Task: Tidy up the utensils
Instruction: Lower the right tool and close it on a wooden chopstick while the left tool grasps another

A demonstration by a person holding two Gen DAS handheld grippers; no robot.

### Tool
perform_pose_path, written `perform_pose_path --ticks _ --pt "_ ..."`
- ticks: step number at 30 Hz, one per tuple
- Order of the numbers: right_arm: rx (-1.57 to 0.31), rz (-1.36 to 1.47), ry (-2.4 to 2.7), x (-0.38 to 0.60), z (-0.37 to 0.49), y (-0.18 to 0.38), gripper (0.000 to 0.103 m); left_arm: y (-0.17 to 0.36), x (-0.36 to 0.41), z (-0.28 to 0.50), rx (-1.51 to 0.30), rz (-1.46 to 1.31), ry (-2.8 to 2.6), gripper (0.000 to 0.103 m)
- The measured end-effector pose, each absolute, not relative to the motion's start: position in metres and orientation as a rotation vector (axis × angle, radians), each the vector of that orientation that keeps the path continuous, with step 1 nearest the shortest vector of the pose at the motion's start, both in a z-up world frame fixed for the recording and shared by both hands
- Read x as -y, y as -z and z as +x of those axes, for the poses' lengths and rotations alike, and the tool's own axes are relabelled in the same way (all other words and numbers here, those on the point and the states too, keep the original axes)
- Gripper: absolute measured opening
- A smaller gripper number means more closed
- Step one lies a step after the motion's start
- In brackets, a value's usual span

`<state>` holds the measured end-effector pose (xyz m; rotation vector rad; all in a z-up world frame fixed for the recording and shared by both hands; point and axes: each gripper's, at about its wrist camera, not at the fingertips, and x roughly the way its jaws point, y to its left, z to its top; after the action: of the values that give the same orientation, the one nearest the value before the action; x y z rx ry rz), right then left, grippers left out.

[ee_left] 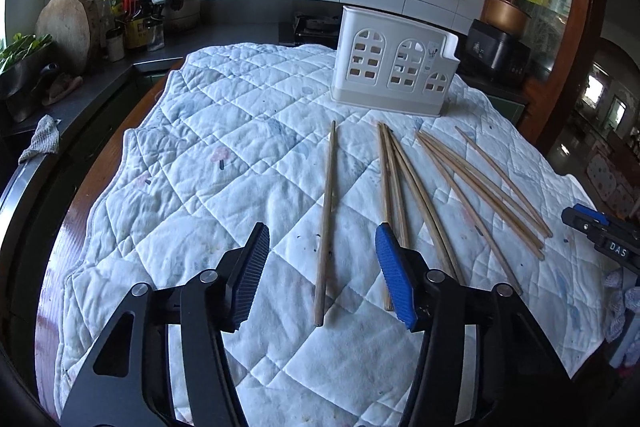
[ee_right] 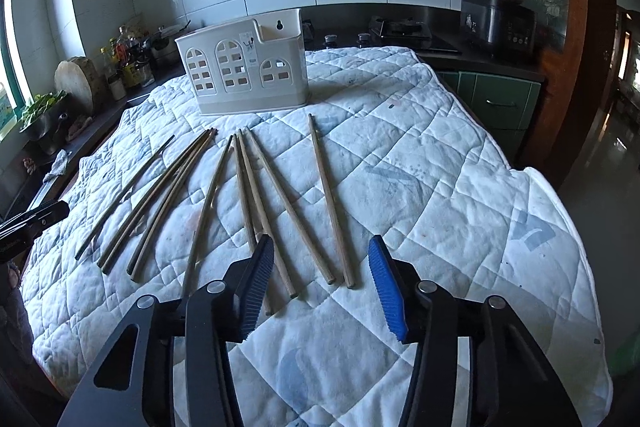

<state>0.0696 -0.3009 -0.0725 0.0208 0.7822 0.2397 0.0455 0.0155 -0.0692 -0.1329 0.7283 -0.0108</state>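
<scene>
Several wooden chopsticks (ee_left: 424,187) lie spread on a white quilted cloth (ee_left: 200,147); they also show in the right wrist view (ee_right: 256,195). A white utensil holder (ee_left: 394,67) with window cut-outs stands upright behind them, and shows in the right wrist view (ee_right: 244,71). My left gripper (ee_left: 322,243) is open and empty, with a single chopstick (ee_left: 326,223) lying between its fingers. My right gripper (ee_right: 320,251) is open and empty above the near ends of the rightmost chopsticks (ee_right: 332,203).
The cloth (ee_right: 440,187) covers a table beside a dark kitchen counter (ee_left: 224,35) with bottles (ee_left: 132,11) and a round chopping block (ee_left: 68,27). A stove (ee_right: 400,29) and a black cooker (ee_right: 496,23) stand behind. The right gripper's tip (ee_left: 600,231) shows at the left wrist view's edge.
</scene>
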Motion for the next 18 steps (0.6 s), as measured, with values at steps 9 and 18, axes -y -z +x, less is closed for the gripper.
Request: perform_pose_path --ticks 9,18 --pt "-0.845 0.004 -0.249 0.300 0.096 0.089 0.025 0.090 -0.016 0.062 -0.807 -0.145 0.059 0.030" --pt "-0.889 -0.024 -0.253 0.296 0.110 0.102 0.012 0.105 -0.016 0.080 -0.859 -0.149 0.074 0.026"
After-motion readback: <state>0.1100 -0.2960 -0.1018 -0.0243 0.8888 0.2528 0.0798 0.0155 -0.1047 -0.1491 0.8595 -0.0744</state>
